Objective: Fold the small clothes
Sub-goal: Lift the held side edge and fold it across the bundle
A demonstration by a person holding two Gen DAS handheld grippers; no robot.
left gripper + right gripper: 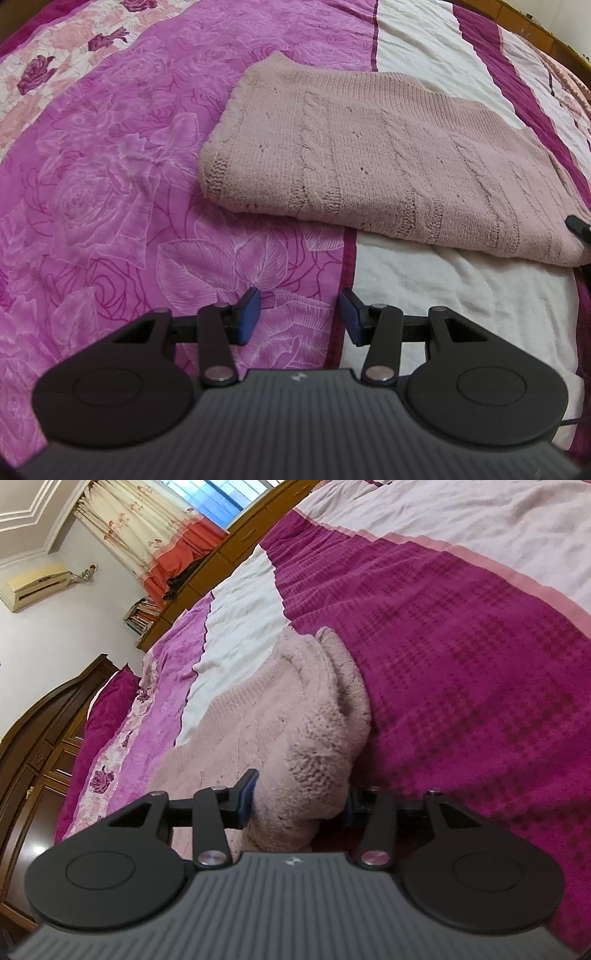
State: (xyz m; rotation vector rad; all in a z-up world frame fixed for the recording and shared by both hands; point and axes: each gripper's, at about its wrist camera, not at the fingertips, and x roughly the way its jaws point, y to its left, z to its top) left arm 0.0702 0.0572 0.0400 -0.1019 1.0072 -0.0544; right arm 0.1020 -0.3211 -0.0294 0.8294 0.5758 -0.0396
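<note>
A folded pink cable-knit sweater [376, 162] lies flat on the bed. My left gripper [300, 315] is open and empty, hovering over the bedspread a short way in front of the sweater's near edge. My right gripper [297, 799] is open wide, its blue pads on either side of the sweater's thick folded end [303, 746], which bulges between the jaws. A black tip of the right gripper [578, 225] shows at the sweater's right end in the left wrist view.
The bed is covered by a pink rose-print spread [110, 177] with white [461, 295] and magenta panels [461, 646]. A dark wooden headboard [44, 716], curtains [147, 528] and a wall air conditioner [35, 583] stand beyond the bed.
</note>
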